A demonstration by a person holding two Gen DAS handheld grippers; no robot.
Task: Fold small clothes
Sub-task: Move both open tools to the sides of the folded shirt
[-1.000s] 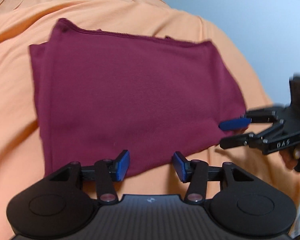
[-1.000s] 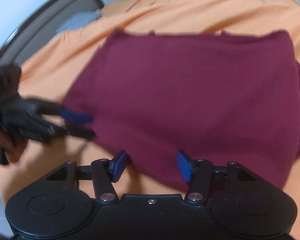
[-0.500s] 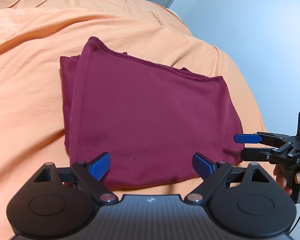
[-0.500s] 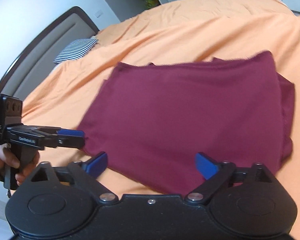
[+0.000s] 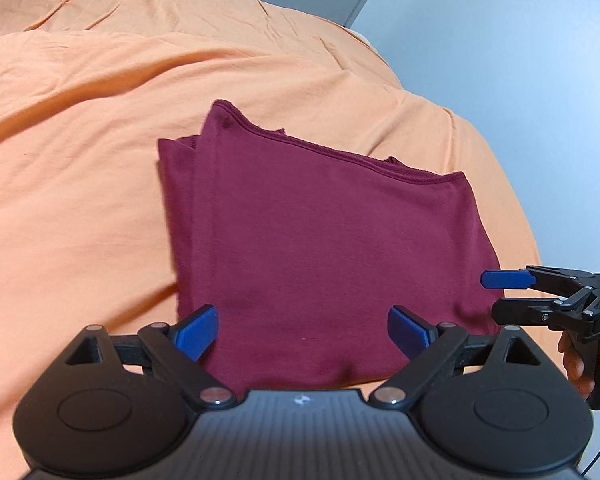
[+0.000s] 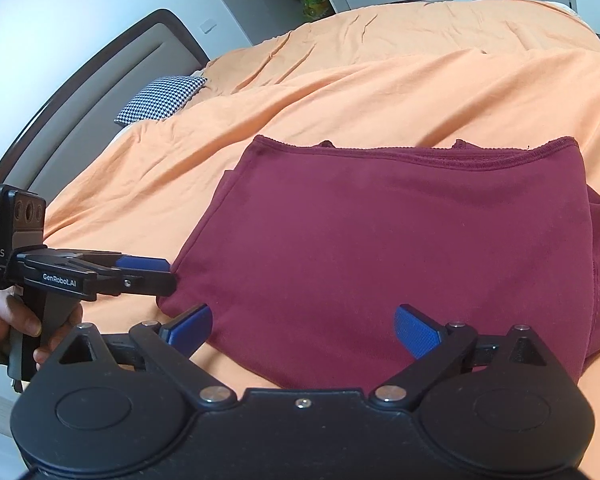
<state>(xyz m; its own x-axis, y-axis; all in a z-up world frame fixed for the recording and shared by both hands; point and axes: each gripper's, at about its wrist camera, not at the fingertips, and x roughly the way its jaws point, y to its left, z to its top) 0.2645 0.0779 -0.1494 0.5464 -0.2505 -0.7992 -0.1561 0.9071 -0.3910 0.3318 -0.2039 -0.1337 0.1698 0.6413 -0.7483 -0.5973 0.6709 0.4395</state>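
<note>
Left wrist view: a maroon garment [image 5: 324,264] of soft knit fabric lies folded into a rough rectangle on the bed [image 5: 100,152], which is covered by a creased orange sheet. A stitched hem runs along the garment's far edge, and extra layers show as stepped folds along its left side. The left gripper [image 5: 300,330] hangs over the near edge of the garment, its blue-padded fingers [image 5: 196,332] spread wide apart and holding nothing. At the right edge of the view the right gripper [image 5: 500,294] appears side-on, gripped by a hand [image 5: 580,360]; its two fingers are parted, close beside the garment's right corner, and contact cannot be judged. Right wrist view: the same garment [image 6: 400,256] fills the middle, smooth on top, with a ribbed hem at the far edge and bunched layers at the right side. The right gripper [image 6: 304,328] hangs over the near edge with its fingers [image 6: 418,330] wide apart and empty. The left gripper [image 6: 156,276] enters from the left, fingertips just beside the garment's left corner. A houndstooth pillow [image 6: 160,98] lies near the dark headboard [image 6: 80,120].
</note>
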